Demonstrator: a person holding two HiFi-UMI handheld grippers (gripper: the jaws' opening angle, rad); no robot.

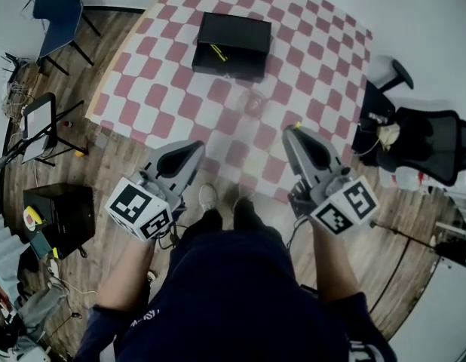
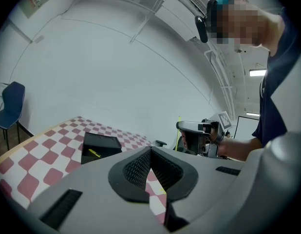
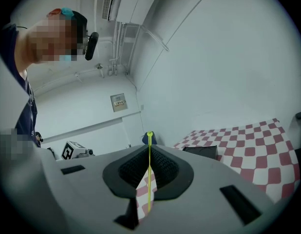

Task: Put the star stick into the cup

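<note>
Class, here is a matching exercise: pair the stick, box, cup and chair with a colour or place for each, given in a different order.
Things:
1. stick
2. box
3. cup
4. chair

Descriptions:
A. blue, off the mat
B. clear, on the mat
C. black
D. between the right gripper's fingers

Pairs: 1-D, 2-C, 3-B, 4-A

The person wears a dark navy top [image 1: 240, 292] with long sleeves [image 1: 105, 324], and each sleeve carries a little white print. The trousers are dark and the shoes [image 1: 208, 196] are pale. The left tongs [image 1: 195, 148] and the right tongs [image 1: 292, 132] each have a smooth grey shell, black ribbed pads [image 2: 140, 168] and a white cube [image 1: 139, 207] with black square markers.
</note>
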